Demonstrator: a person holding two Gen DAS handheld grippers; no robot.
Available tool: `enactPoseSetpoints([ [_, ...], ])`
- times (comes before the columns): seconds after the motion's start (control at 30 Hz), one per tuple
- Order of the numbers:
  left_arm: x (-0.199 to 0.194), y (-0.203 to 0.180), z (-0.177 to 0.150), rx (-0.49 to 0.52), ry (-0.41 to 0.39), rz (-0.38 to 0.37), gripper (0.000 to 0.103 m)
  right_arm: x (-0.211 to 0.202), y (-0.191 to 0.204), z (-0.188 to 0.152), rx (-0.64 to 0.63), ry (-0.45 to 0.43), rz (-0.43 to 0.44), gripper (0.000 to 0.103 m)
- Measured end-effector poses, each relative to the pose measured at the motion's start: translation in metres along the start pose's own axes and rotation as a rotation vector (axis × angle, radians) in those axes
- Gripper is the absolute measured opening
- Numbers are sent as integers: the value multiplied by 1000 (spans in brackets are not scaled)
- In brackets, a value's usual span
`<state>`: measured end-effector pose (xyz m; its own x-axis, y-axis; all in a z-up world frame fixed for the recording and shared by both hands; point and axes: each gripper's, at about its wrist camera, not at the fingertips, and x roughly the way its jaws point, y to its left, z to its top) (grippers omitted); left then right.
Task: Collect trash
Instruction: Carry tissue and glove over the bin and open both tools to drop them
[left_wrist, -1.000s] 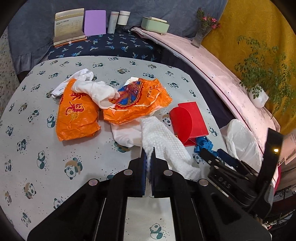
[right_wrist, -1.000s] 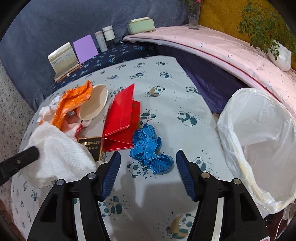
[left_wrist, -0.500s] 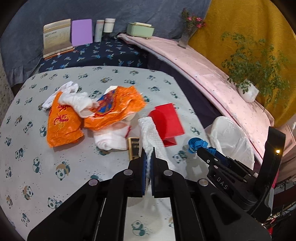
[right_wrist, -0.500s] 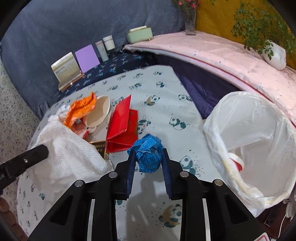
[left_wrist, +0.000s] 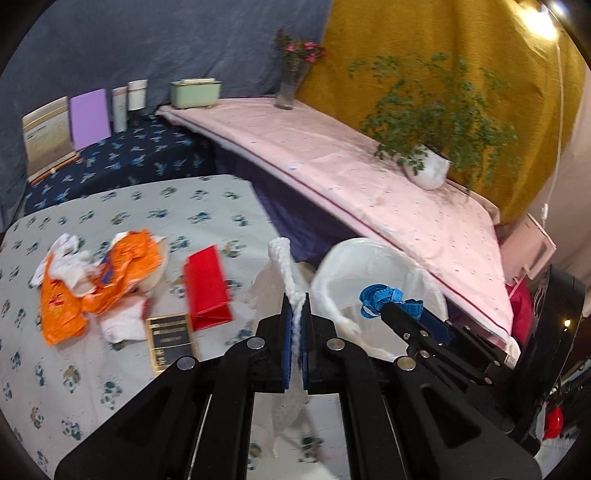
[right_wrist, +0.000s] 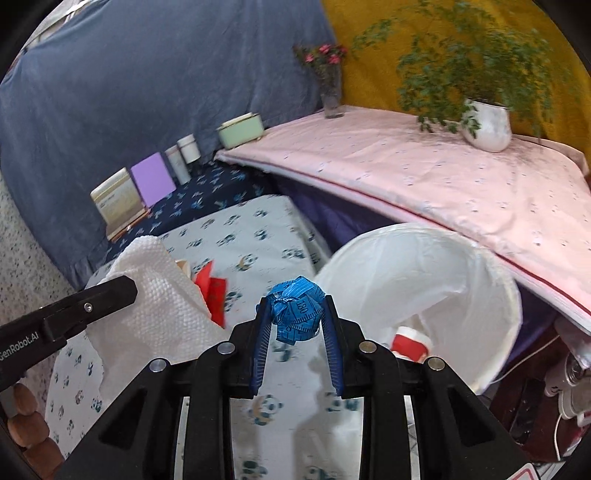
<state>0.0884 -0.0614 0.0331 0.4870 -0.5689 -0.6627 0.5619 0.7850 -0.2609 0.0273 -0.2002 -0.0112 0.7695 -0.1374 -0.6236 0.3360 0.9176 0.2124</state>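
Observation:
My left gripper (left_wrist: 296, 306) is shut on a white paper towel (left_wrist: 283, 258), held in the air beside the white trash bag (left_wrist: 373, 258). The towel also shows in the right wrist view (right_wrist: 162, 306). My right gripper (right_wrist: 295, 306) is shut on a crumpled blue measuring tape (right_wrist: 295, 314), held above the table next to the bag's open mouth (right_wrist: 461, 280). The tape also shows in the left wrist view (left_wrist: 388, 297). Something red and white (right_wrist: 410, 341) lies inside the bag.
On the panda-print table (left_wrist: 74, 369) lie orange wrappers (left_wrist: 92, 288) with white tissues, a red folded card (left_wrist: 207, 284) and a dark gold-edged box (left_wrist: 170, 343). A pink-covered ledge (left_wrist: 369, 166) holds a potted plant (left_wrist: 428, 170), vase and green box.
Both grippers rose and swung right toward the trash bag. The right gripper closed on the blue tape and lifted it off the table. The left gripper kept hold of the towel.

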Motion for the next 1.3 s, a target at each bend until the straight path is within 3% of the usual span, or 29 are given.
enactPoseSetpoints([
  [0.47, 49, -85, 13, 121, 60, -107, 3, -18, -93, -9, 154, -34, -110, 26],
  [0.97, 77, -115, 26, 150, 65, -120, 4, -15, -123, -12, 198, -31, -128, 26],
  [1.0, 77, -114, 26, 150, 62, -117, 7, -14, -123, -11, 197, -30, -126, 26],
  [1.03, 79, -114, 26, 152, 63, -112, 17, -12, -123, -10, 196, -30, -126, 26],
  [1.07, 80, -113, 26, 153, 64, -106, 35, -11, -123, -10, 194, -29, -125, 26],
  [1.13, 80, -111, 27, 141, 48, -92, 49, -9, -122, -9, 192, -28, -123, 26],
  [1.17, 79, -109, 27, 139, 41, -83, 54, -8, -121, -9, 191, -28, -123, 26],
  [1.3, 81, -101, 29, 128, 40, -64, 57, -5, -118, -6, 185, -28, -117, 26],
])
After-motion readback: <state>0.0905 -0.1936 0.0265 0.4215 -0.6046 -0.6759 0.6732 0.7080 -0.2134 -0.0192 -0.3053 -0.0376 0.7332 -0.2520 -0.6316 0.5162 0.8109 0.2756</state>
